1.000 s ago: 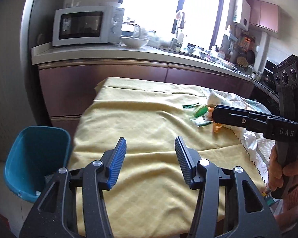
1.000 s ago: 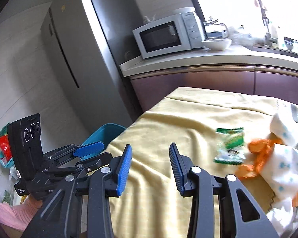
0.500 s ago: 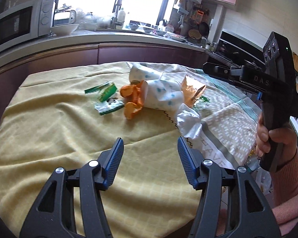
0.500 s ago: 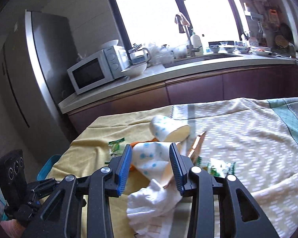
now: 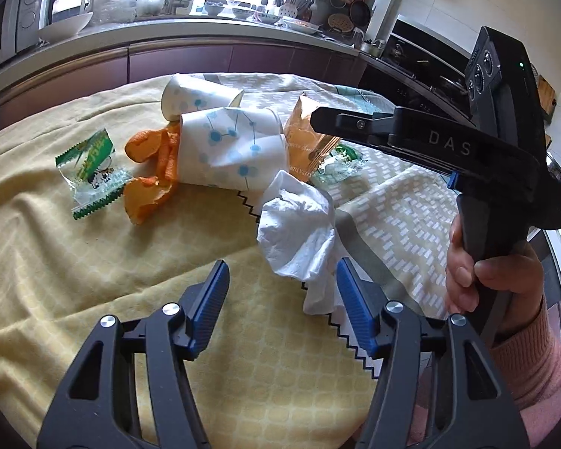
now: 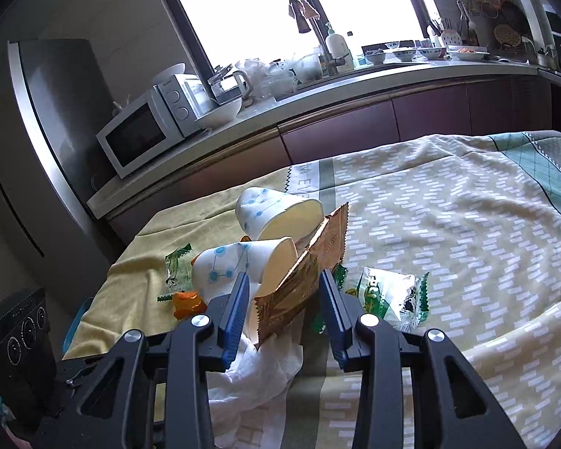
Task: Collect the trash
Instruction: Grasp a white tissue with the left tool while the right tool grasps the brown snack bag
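Trash lies heaped on the cloth-covered table (image 5: 74,262). The pile holds two dotted paper cups (image 5: 232,146) (image 6: 276,217), an orange wrapper (image 5: 153,164), green snack wrappers (image 5: 93,172) (image 6: 389,295), a gold foil packet (image 5: 306,142) (image 6: 303,277) and a crumpled white tissue (image 5: 299,232) (image 6: 258,370). My left gripper (image 5: 280,273) is open just short of the tissue, with nothing between its fingers. My right gripper (image 6: 283,280) (image 5: 318,116) is open, its fingers on either side of the gold packet's lower edge without visibly pressing on it.
A kitchen counter (image 6: 355,86) with a microwave (image 6: 142,134), bowls and a sink runs behind the table. A fridge (image 6: 37,131) stands at the left. A sliver of a blue bin (image 6: 78,314) shows past the table's left edge. A hand (image 5: 486,273) holds the right gripper.
Both views have swung from the table's left end with the blue bin to the trash pile. The right gripper now straddles the gold packet. The left gripper has come close to the tissue.
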### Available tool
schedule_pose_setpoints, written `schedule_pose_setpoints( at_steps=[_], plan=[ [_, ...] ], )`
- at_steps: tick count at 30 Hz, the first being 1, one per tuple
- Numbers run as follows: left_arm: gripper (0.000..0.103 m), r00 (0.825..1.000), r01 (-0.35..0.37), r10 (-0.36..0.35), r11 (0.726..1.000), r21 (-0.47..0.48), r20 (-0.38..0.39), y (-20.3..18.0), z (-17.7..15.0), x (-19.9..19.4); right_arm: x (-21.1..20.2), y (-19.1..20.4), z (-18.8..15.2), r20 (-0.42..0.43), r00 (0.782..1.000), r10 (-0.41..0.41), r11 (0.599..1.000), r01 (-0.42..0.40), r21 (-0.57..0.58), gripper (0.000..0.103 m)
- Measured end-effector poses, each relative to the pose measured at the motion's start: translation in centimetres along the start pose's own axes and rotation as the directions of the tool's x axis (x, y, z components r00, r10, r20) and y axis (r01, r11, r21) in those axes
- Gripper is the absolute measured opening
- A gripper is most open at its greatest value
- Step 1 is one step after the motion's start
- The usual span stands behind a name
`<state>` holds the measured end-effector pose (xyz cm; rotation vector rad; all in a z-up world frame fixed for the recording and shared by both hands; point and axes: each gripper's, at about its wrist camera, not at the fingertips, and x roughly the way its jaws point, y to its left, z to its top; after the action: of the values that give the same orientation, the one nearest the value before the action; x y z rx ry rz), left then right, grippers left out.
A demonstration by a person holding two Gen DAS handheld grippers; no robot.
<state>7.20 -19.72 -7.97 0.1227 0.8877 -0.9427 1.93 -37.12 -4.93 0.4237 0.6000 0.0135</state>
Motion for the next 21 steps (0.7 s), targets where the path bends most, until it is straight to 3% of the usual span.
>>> schedule_pose_setpoints(
  at_steps=[3,6,11,13,21],
  plan=[
    [0.053,1.000,0.007,-0.007,1.000,-0.016,-0.025,0.1,0.3,0.9,0.3,-0.6,0.0,-0.009,1.000,0.004,1.000,-0.004,0.016,0.036],
    [0.042,0.999,0.025,-0.026,0.999,-0.028,-0.033,0.1,0.6,1.5,0.4,-1.1,-0.2,-0.014,1.000,0.016,0.999,-0.016,0.034,0.028],
    [0.011,0.996,0.064,-0.067,0.997,-0.046,-0.054,0.1,0.7,2.1,0.2,-1.7,-0.3,-0.013,0.999,0.033,0.998,-0.032,0.061,0.017],
    [0.008,0.997,0.062,-0.064,0.997,-0.047,-0.050,-0.1,0.7,2.3,-0.1,-1.9,-0.2,-0.004,0.999,0.036,0.997,-0.036,0.069,0.011],
    [0.006,0.998,0.060,-0.060,0.998,-0.008,0.002,-0.8,0.4,0.5,-1.3,-1.9,0.2,0.032,0.999,0.037,0.997,-0.039,0.071,0.006]
  ],
)
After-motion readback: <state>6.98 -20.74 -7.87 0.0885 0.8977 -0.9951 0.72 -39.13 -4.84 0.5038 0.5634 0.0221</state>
